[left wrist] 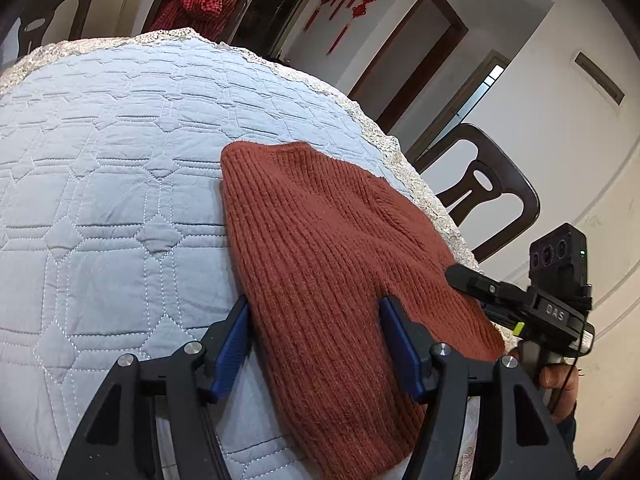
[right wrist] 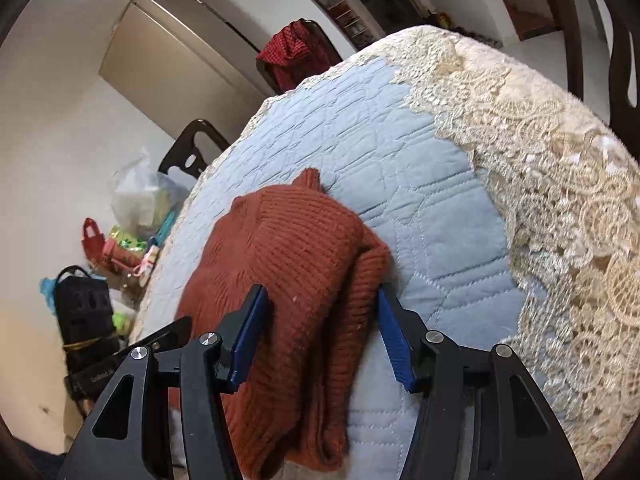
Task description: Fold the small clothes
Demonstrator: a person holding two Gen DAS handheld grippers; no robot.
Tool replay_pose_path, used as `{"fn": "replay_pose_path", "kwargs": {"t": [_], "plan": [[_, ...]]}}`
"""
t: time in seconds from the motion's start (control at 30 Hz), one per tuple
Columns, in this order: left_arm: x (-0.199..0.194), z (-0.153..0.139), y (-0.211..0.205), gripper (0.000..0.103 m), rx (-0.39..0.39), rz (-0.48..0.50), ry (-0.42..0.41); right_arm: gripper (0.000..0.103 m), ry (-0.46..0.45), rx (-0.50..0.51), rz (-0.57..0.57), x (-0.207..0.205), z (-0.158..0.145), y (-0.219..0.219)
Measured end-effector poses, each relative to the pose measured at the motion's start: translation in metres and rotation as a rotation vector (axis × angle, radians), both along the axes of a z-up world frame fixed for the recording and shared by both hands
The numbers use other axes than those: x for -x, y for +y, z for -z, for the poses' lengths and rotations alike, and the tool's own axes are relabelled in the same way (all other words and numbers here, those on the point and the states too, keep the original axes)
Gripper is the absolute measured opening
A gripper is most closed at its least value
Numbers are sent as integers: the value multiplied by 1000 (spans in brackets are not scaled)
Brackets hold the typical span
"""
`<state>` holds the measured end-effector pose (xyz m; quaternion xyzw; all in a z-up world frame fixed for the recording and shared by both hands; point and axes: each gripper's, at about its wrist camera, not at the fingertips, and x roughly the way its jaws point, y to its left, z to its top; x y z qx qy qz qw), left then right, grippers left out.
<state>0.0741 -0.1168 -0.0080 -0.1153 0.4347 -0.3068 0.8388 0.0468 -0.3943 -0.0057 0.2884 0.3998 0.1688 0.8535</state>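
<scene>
A rust-red ribbed knit garment (left wrist: 332, 248) lies folded on the blue quilted table cover (left wrist: 100, 168). My left gripper (left wrist: 316, 320) is open, its blue-padded fingers (left wrist: 236, 336) straddling the garment's near edge without clamping it. In the right wrist view the same garment (right wrist: 296, 264) lies in a folded stack, and my right gripper (right wrist: 324, 312) is open with its fingers (right wrist: 394, 336) on either side of the garment's near part. The right gripper (left wrist: 472, 280) also shows at the garment's right edge in the left wrist view.
The round table has a cream lace border (right wrist: 560, 184). Dark wooden chairs (left wrist: 492, 188) stand around it; one holds a red checked cloth (left wrist: 200, 4). Bags and clutter (right wrist: 132, 216) lie on the floor to the left.
</scene>
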Motion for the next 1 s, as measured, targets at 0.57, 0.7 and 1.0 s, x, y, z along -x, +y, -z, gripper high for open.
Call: {"fn": "replay_pose_path", "kwargs": {"t": [0.57,0.7,1.0], "plan": [[4,-22,-21,39,-125,-1,-98,26,-48,46,-1,4,-13,15],[10,-32,-20,37,-134,4,-133,26,-75,49,-16,7,-24,20],[13,-41,3,37,-124,-30,-162,26,-111,59,-67,3,-38,46]]}}
